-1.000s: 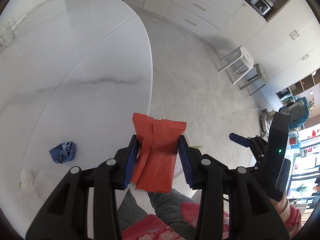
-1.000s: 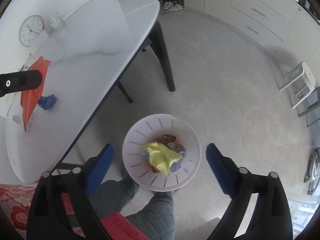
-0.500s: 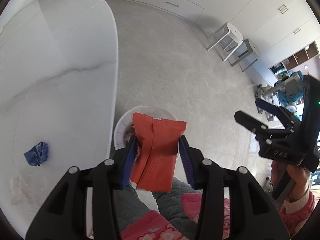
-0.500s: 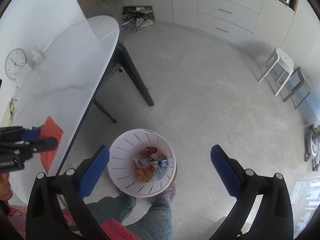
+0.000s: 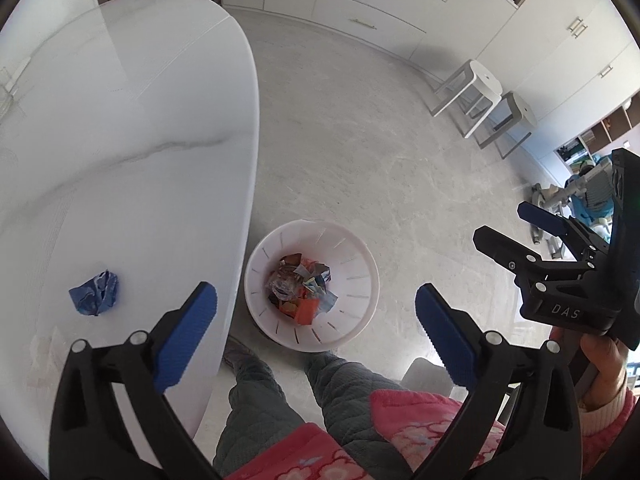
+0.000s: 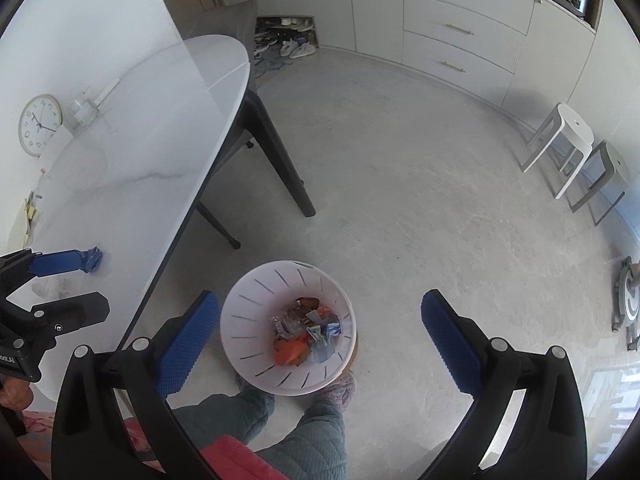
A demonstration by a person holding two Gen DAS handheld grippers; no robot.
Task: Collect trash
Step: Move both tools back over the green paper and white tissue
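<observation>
— Lying in a heap at the bottom of the white slotted bin (image 5: pixel 362 256), orange, blue and clear wrappers (image 5: pixel 302 294) sit directly below and between the spread, empty fingers of the left gripper (image 5: pixel 316 312).

— And the other claw?

— The right gripper (image 6: pixel 320 330) hangs over the same bin, jaws wide apart, holding nothing. A crumpled blue wrapper (image 5: pixel 95 293) lies on the marble table (image 5: pixel 140 140), left of the left gripper.

Both hand-held tools are matte black plastic with silver screws at the joints. The left gripper (image 5: pixel 316 306) and right gripper (image 6: pixel 320 316) have fingers (image 5: pixel 186 334) padded in ribbed blue rubber. White "DAS" lettering marks one body. The person wears grey quilted trousers, a pink floral jacket and a cream cuff.
</observation>
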